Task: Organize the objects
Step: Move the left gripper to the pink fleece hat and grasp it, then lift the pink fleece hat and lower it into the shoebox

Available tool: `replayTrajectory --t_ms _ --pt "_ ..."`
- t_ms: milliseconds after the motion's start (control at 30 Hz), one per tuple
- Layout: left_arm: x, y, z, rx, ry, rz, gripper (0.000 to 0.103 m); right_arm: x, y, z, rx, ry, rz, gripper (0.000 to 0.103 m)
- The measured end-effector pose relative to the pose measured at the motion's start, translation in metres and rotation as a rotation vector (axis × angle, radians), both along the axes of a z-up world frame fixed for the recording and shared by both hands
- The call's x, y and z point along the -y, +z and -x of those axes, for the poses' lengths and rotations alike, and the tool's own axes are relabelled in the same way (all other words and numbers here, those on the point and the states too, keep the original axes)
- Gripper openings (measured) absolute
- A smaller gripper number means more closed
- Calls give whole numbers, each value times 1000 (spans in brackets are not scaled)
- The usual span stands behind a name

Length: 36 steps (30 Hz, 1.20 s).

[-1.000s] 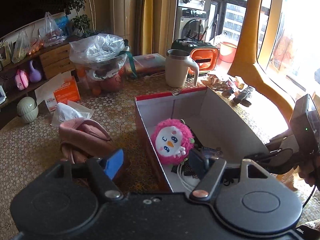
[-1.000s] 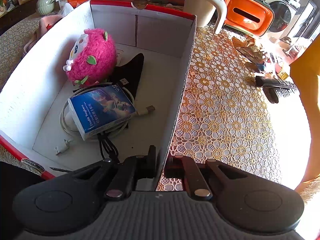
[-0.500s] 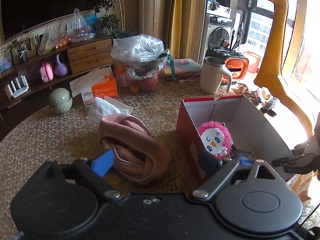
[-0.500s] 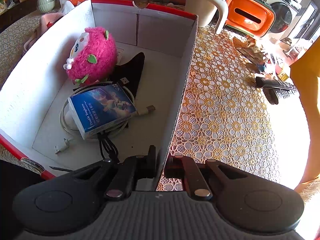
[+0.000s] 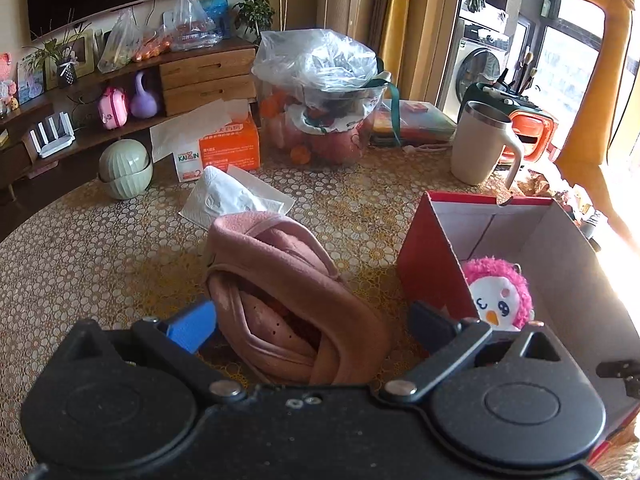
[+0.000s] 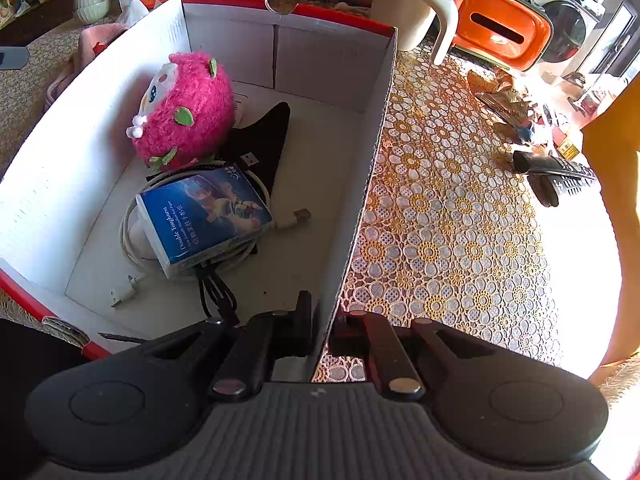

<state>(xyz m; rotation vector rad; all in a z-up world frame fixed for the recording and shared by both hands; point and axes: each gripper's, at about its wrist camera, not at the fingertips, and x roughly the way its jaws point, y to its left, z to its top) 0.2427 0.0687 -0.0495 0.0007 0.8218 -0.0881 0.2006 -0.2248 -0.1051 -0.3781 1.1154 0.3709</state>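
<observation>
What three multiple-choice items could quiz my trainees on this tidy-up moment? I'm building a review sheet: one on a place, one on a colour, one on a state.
1. Where is the pink plush toy?
A. inside the cardboard box
B. on the tablecloth beside the mug
C. on the wooden shelf

2. What colour is the tissue pack lying on the coiled cables?
A. green
B. blue
C. orange

3. How does the right gripper stand?
A. wide open above the box
B. shut on the plush toy
C. shut on the box's side wall

Answers: 1 A, the toy sits against the box's inner wall. 2 B, its printed face is blue. 3 C, one finger is inside the wall and one outside, pinching it.
</observation>
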Motion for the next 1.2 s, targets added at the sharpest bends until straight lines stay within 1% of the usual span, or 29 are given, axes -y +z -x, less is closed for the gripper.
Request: replayTrajectory --t_ms 267,500,600,700,733,767,800,833,867,900,967,1000,1033,1067,1133,1200 --pt "13 -24 -35 -44 42 -36 101 0 0 -1 -5 0 -2 7" --pt "30 -43 -51 -81 38 -77 101 0 -1 -2 -8 0 -3 7" --pt "36 -53 -56 -103 26 -121 96 1 -1 -2 -7 -2 -6 7" --pt "38 -61 -59 -127 23 -150 86 1 -1 -2 -7 0 -4 7" --pt "38 -63 -59 -131 29 -161 79 1 -1 -2 -7 -1 -4 7" --pt "39 -64 -59 -136 32 -171 75 1 -1 -1 -7 -1 -5 7" --pt "39 -65 -59 -141 31 -179 73 1 -1 -1 -8 -3 -5 7" --pt "39 -65 -58 -145 27 -186 65 1 -1 -1 -8 -4 -6 7" --pt "39 -65 -57 -145 25 -196 55 1 -1 -1 -8 -5 -7 7" --pt "38 -64 -55 -144 26 -203 52 1 -1 -1 -8 -5 -6 7" --pt "34 -60 -52 -144 31 -190 37 1 -1 -1 -7 -5 -7 7" --pt "30 -57 -51 -147 32 -172 33 1 -1 -1 -7 -5 -7 7" --pt "26 -53 -49 -148 34 -155 26 1 -1 -1 -8 -6 -7 7" --pt "22 -49 -46 -145 37 -147 17 1 -1 -1 -7 -7 -8 7" --pt "15 -40 -41 -136 39 -145 9 0 -1 -1 -6 -6 -7 7" --pt "6 -29 -34 -116 40 -126 7 0 -1 -1 -4 -6 -6 7"
